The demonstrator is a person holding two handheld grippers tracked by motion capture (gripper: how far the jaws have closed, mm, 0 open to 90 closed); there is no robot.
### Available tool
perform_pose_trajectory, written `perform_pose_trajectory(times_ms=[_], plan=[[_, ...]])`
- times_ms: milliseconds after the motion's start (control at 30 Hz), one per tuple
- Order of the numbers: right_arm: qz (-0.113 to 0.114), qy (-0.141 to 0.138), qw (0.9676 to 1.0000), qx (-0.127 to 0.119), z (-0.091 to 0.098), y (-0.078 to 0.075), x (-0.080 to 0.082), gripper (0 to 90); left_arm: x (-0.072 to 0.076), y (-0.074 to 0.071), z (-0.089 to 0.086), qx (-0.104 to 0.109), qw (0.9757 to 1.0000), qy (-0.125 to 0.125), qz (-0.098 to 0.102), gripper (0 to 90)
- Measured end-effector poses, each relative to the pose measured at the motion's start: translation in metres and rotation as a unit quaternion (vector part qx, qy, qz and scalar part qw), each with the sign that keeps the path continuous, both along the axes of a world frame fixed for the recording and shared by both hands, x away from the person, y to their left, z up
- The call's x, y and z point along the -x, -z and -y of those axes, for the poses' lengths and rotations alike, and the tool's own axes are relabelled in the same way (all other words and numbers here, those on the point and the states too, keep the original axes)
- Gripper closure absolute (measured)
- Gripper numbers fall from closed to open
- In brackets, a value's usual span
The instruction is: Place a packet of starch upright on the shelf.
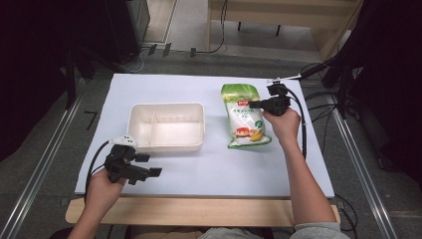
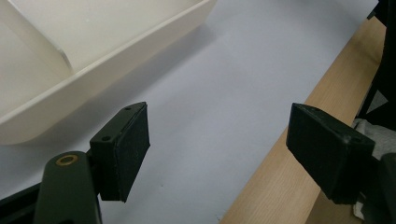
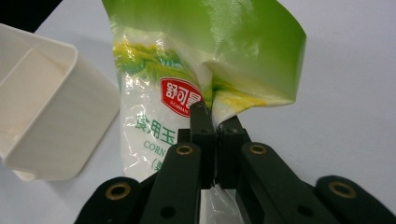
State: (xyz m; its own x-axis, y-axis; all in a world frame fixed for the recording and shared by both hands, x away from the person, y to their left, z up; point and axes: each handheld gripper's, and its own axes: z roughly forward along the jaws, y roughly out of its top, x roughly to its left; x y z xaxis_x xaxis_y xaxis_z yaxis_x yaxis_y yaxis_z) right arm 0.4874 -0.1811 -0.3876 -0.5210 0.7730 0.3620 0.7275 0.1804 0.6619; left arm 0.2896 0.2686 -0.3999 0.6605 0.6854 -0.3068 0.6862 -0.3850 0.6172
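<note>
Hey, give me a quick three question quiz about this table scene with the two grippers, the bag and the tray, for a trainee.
1. True or false: the right gripper is shut on the bag.
2. Which thing lies nearest the left gripper? A) bag B) white tray C) wooden table edge
3. Fill in: the tray is split by a ____.

Key: 1 true; 2 B; 3 divider.

The bag (image 3: 196, 51) is shiny, crinkly plastic. The tray (image 1: 166, 127) is smooth cream plastic with a soft shine. The tongs (image 3: 212, 126) are matt black plastic with small brass rings. The bench (image 1: 199, 211) is pale wood under a smooth white sheet (image 1: 219, 164).
</note>
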Motion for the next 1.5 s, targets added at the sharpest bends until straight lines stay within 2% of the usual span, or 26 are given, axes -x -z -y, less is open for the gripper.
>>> perform_pose_trajectory(times_ms=[500,633,867,1100,1500], plan=[[0.043,-0.018,0.9987,-0.019,-0.003,-0.038,0.026,90.0,-0.001,-0.002,-0.001,0.004,1.0000,0.000,0.003,22.2],[0.056,-0.021,0.9981,-0.012,-0.005,-0.049,0.031,90.0,0.000,-0.002,-0.001,0.003,1.0000,0.000,0.003,22.2],[0.070,-0.025,0.9971,-0.017,-0.004,-0.063,0.037,90.0,-0.001,-0.002,-0.002,0.004,1.0000,-0.002,0.002,22.2],[0.074,-0.037,0.9965,-0.012,-0.015,-0.067,0.041,90.0,0.000,-0.002,-0.002,0.004,1.0000,-0.002,0.003,22.2],[0.091,-0.054,0.9943,-0.011,-0.039,-0.086,0.045,90.0,-0.001,-0.002,0.001,0.002,1.0000,0.004,0.005,22.2]])
